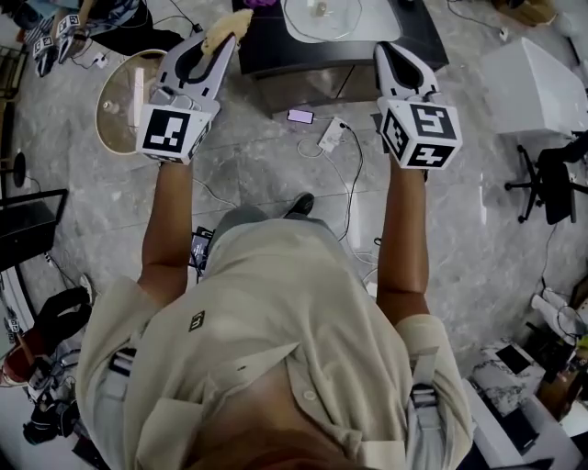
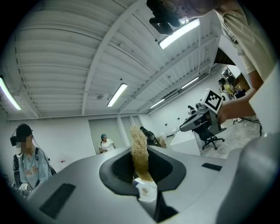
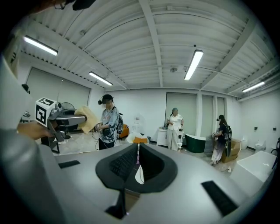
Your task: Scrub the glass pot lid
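A dark table [image 1: 266, 48] is standing just beyond the fingertips of the left gripper [image 1: 225, 37] and right gripper [image 1: 393, 53], with floor [image 1: 257, 174] and cables [image 1: 356, 174] lying open between them

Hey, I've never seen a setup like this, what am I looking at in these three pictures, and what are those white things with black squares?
No robot here: a person holds white tongs in each hand, each carrying a cube with square markers. The head view comes from a camera on the person's head, looking down. The two gripper views come from cameras riding on each tool, looking along its tongs. The left tongs are clamped on a tan scrubbing sponge. The right tongs are closed on nothing. Ahead, a clear glass lid lies on a dark table. A phone and a power strip lie on the floor.
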{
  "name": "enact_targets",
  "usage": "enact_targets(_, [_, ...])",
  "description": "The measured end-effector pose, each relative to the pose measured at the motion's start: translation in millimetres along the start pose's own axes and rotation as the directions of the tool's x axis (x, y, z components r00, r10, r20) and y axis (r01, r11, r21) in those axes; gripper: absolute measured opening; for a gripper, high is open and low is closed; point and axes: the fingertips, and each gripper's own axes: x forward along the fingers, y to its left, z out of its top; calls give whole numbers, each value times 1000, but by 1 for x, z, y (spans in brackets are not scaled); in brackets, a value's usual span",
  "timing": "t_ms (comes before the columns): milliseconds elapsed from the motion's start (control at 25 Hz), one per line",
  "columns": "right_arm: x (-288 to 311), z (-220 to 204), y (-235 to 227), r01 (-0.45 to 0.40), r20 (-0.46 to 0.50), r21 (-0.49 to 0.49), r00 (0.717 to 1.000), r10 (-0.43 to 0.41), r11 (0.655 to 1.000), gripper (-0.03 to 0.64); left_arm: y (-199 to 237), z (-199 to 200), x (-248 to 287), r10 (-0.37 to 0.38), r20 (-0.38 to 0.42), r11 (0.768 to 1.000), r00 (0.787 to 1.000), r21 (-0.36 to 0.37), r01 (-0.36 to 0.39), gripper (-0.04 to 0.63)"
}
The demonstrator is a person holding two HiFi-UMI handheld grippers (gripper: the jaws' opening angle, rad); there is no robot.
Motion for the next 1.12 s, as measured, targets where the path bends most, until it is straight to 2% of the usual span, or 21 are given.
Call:
enact_targets(360, [-6, -12, -29, 43, -19, 32, 999, -43, 999, 28, -24, 3, 31, -45, -21, 999, 999, -14, 44, 58])
enact_targets(480, [0, -23, -33, 63, -45, 46, 997, -60, 997, 28, -24, 1, 54, -58, 11, 996, 998, -62, 58, 58])
enact_targets(600, [14, -34, -40, 102, -65, 32, 993, -99, 994, 28, -22, -10, 77, -92, 48, 993, 995, -72, 95, 58])
enact_targets(840, [40, -31, -63, 159, -90, 21, 984, -157, 987, 28, 2, -28, 115, -162, 60, 984, 985, -66, 166, 58])
enact_targets(1120, [79, -1, -96, 216, -117, -41, 969, -219, 976, 28, 49, -47, 156, -175, 84, 980, 981, -79, 181, 58])
